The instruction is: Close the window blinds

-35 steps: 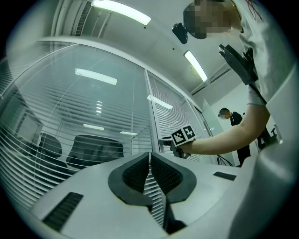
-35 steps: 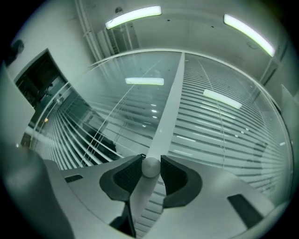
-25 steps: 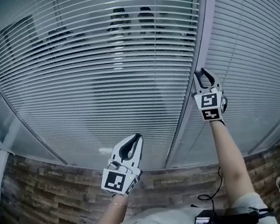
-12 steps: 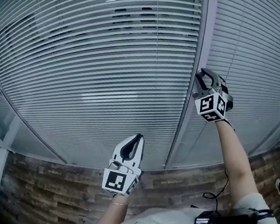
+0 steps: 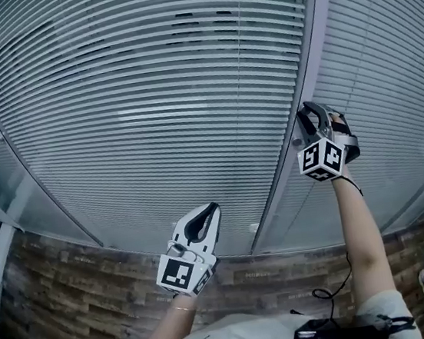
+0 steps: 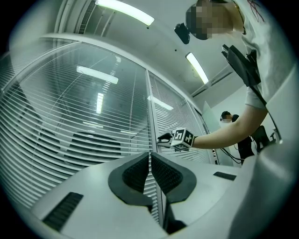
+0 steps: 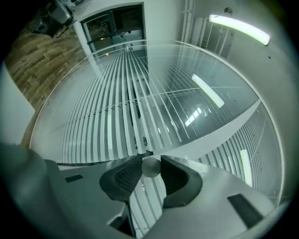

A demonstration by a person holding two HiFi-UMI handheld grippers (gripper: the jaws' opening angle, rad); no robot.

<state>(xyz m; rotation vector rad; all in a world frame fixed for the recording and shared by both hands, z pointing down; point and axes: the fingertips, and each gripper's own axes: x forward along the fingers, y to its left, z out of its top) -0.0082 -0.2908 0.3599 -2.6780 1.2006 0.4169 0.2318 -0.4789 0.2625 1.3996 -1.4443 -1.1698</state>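
Observation:
White slatted blinds [image 5: 156, 95] hang behind glass, divided by a grey frame post [image 5: 304, 75]. My right gripper [image 5: 307, 116] is raised against that post. In the right gripper view its jaws are shut on a small round silver knob [image 7: 151, 166], pressed from both sides. In the head view the jaws hide the knob. My left gripper [image 5: 206, 212] hovers low in front of the blinds, shut with nothing between its pads [image 6: 140, 172]. The left gripper view shows the right gripper [image 6: 164, 138] at the post.
A second blinds panel [image 5: 391, 56] lies right of the post. Wood-look floor [image 5: 66, 300] runs below the glass wall. Another person [image 6: 227, 120] stands farther along the wall in the left gripper view. A cable hangs at my right side [image 5: 343, 283].
The right gripper has twisted on the knob and shifted slightly right, its cube showing a new face. The slats have tilted, so the dark shapes behind them show less. The left gripper stayed put.

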